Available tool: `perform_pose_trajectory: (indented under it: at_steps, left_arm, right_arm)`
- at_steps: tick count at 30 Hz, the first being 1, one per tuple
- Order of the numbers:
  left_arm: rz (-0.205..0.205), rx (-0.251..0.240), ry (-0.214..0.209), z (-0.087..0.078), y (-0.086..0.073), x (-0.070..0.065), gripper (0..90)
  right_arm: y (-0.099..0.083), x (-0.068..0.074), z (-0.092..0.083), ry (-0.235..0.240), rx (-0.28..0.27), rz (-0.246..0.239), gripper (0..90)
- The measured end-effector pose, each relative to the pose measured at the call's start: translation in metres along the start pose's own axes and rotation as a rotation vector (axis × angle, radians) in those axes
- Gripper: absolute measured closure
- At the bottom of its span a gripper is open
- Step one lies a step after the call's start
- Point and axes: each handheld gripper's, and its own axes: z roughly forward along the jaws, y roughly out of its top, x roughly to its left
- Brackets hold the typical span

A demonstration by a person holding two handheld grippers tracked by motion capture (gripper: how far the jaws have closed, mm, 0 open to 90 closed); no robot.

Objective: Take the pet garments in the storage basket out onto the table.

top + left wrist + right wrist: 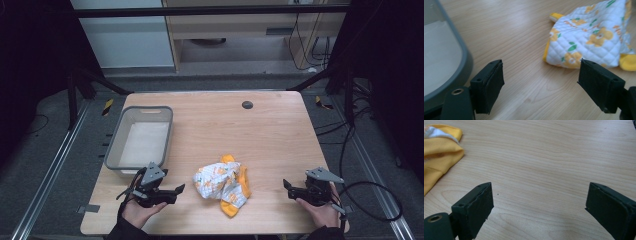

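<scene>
A crumpled quilted cloth (222,184), white with yellow flowers and yellow edging, lies on the wooden table (260,135) near its front middle. My left gripper (174,192) is held just left of it, open, jaws empty and pointing toward the cloth (589,40). In the left gripper view the jaws stand wide apart over bare wood with the cloth ahead to the right. My right gripper (289,188) is open at the front right, a hand's width from the cloth. The cloth's yellow edge (441,147) shows at the far left of the right gripper view.
A grey plastic bin (141,137), with nothing in it, stands at the table's left side, just behind my left gripper; its rim (461,62) is close to the left jaw. A small dark round cap (247,104) sits at the back. Cables trail off the right edge.
</scene>
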Motion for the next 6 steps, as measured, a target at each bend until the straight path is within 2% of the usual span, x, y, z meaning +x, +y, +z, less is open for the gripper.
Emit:
perform_pose_trajectory:
  at_steps: [3,6]
  left_arm:
    - [-0.033,-0.010,0.029,-0.003,-0.010,0.006,19.7]
    - [-0.041,-0.014,0.041,-0.004,-0.014,0.010,19.7]
  right_arm:
    - [0.000,0.001,0.000,0.000,0.001,-0.005,7.1]
    - [0.000,0.001,0.000,0.001,0.002,-0.008,7.0]
